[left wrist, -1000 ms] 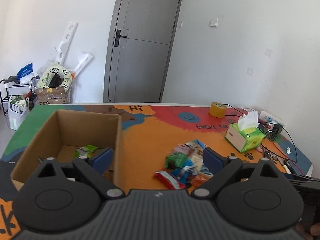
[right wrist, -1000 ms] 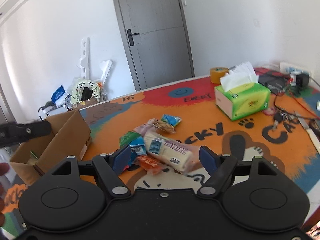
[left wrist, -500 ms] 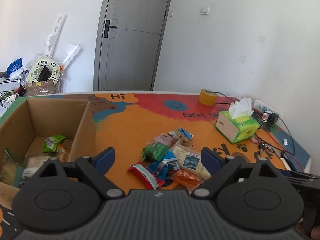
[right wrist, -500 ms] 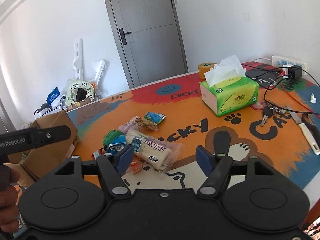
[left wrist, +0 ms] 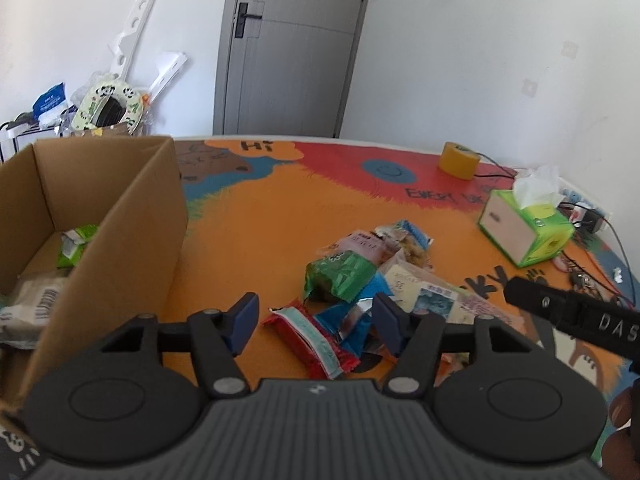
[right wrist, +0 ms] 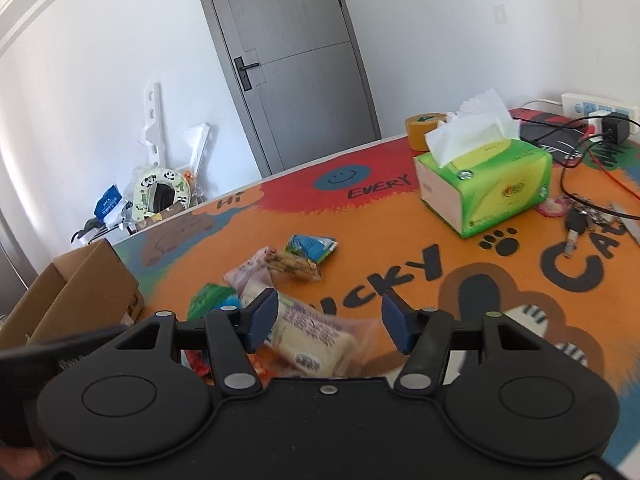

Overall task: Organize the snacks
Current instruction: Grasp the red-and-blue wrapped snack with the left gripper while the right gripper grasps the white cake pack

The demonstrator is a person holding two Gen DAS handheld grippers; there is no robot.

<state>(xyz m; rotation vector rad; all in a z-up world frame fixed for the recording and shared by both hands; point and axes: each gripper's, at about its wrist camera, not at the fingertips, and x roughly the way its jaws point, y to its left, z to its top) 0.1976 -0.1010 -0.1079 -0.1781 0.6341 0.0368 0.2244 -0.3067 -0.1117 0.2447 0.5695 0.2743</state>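
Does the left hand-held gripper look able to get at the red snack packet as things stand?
Probably yes: the red snack packet lies on top at the pile's near edge, between the open pads of the left hand-held gripper, which have just been closing, nothing covering it.

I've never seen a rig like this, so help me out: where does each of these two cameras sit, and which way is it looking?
Left wrist: on the left gripper, looking forward and down past its fingers at the snack pile and cardboard box; the right gripper's tip and a hand show.
Right wrist: on the right gripper, over the cream packet; the left gripper shows at left.
Shared: snack pile, box, tissue box, tape roll, door.
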